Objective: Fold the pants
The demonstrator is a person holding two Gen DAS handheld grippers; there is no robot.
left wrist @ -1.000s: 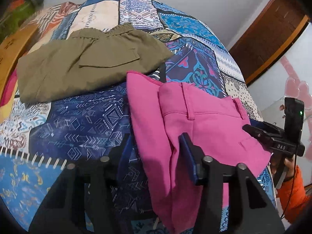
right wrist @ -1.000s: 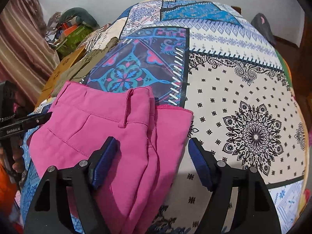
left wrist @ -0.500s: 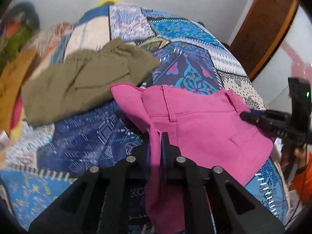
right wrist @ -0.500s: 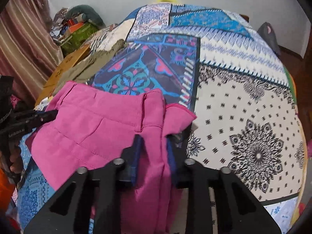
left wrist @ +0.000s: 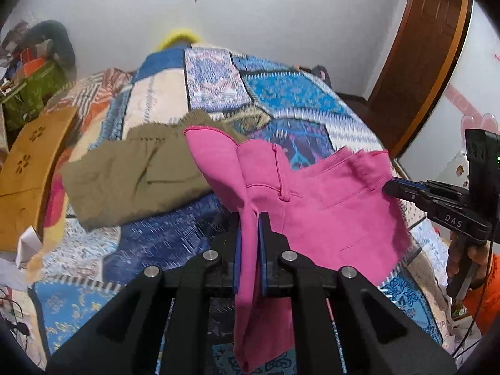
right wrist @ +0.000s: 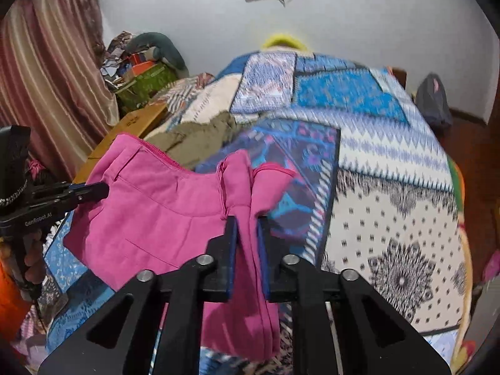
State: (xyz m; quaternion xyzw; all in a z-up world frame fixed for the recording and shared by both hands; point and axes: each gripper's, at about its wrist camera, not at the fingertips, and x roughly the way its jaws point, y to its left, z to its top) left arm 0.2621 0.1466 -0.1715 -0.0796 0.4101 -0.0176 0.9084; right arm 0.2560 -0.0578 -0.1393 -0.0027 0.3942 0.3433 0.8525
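Observation:
Pink pants [left wrist: 328, 212] hang lifted at the waistband over a patchwork bedspread [left wrist: 156, 240], stretched between both grippers. My left gripper [left wrist: 250, 222] is shut on one end of the waistband, with fabric bunched between its blue pads and hanging below. My right gripper [right wrist: 248, 223] is shut on the other end of the pink pants [right wrist: 156, 218]. Each gripper shows in the other's view: the right gripper [left wrist: 386, 187] pinches the far corner, and the left gripper [right wrist: 104, 189] bites the pink edge. Folded olive pants [left wrist: 131, 178] lie behind on the bed.
A wooden board [left wrist: 25, 172] borders the bed's left side, with a green box [right wrist: 147, 84] and clutter beyond, by a curtain [right wrist: 47, 78]. A brown door [left wrist: 415, 62] stands at the right. A dark bag [right wrist: 432, 103] lies on the floor. A person's hand [left wrist: 462, 259] holds the right gripper.
Both grippers went from open around the pink waistband to shut on it, then rose. The waistband has come up off the bed and the views tilted up toward the wall.

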